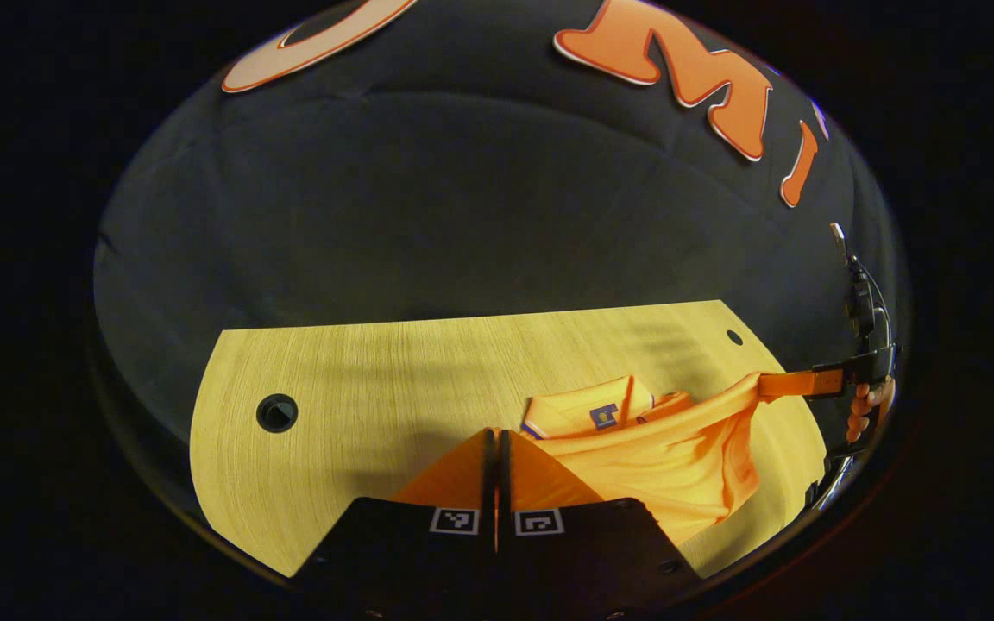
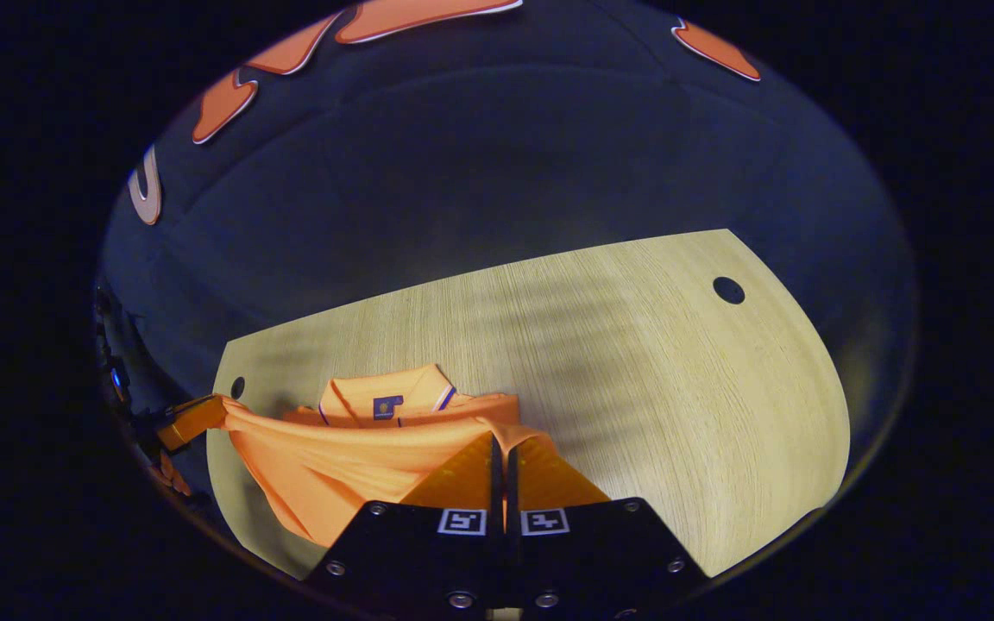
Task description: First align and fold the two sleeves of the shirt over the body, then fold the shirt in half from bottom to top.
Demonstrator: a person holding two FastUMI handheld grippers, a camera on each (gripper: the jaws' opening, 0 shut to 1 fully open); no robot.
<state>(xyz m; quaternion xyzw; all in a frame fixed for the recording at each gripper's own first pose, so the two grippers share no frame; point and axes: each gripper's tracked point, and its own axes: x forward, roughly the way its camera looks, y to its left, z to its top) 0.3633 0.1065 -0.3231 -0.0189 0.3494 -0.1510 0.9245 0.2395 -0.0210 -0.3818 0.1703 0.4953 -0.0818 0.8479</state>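
In the left gripper view, a cable hole (image 1: 277,412) sits at the left of the wooden tabletop (image 1: 393,371). Right of it, at the bottom middle, the left gripper (image 1: 497,448) has its fingers pressed together; cloth meets them at the tips, so they seem to pinch the orange polo shirt (image 1: 661,457), though the contact itself is hidden. The shirt hangs lifted between the two grippers, its collar (image 1: 588,405) resting on the tabletop at the far side. At the far right, the right gripper (image 1: 795,384) grips the shirt's other corner, pulled taut, with a hand (image 1: 864,410) behind it.

In the right gripper view, the left gripper (image 2: 195,421) is at the far left edge, holding a stretched corner of the polo shirt (image 2: 350,470). The collar (image 2: 385,398) lies on the tabletop (image 2: 635,362) just beyond. At the bottom middle, the right gripper (image 2: 501,453) has its fingers clamped on the shirt's edge. A second hole (image 2: 728,290) lies far right.
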